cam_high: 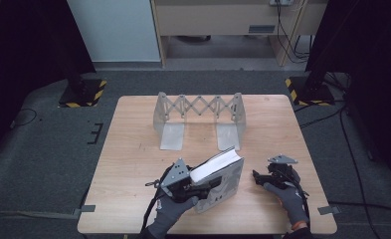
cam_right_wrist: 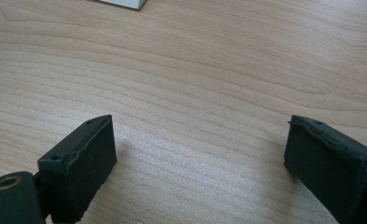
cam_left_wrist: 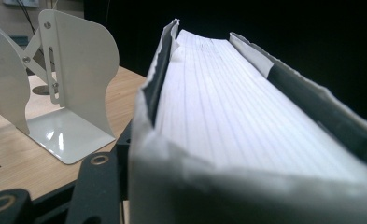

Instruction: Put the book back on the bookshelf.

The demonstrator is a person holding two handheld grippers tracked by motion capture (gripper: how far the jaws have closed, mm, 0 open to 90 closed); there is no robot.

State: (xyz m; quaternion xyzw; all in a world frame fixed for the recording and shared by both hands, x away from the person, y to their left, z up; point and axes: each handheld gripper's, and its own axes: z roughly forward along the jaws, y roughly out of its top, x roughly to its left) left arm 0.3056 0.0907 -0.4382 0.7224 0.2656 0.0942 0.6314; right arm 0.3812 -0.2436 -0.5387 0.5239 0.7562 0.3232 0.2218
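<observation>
A thick book (cam_high: 228,174) with a grey cover and white page edges is held tilted above the front middle of the wooden table (cam_high: 133,149). My left gripper (cam_high: 203,186) is shut on its lower end. In the left gripper view the book's page block (cam_left_wrist: 228,112) rises close in front of the camera, and one black finger (cam_left_wrist: 97,186) presses its left cover. My right gripper (cam_high: 258,177) hovers low at the front right, just right of the book. Its jaws stand wide apart over bare wood (cam_right_wrist: 195,70) with nothing between them (cam_right_wrist: 200,163).
An expandable white metal book rack (cam_high: 199,107) with a scissor lattice and two flat base plates stands at the back middle of the table; its nearer end plate (cam_left_wrist: 74,79) is left of the book. Black stands with striped bases (cam_high: 310,92) flank the table on the floor.
</observation>
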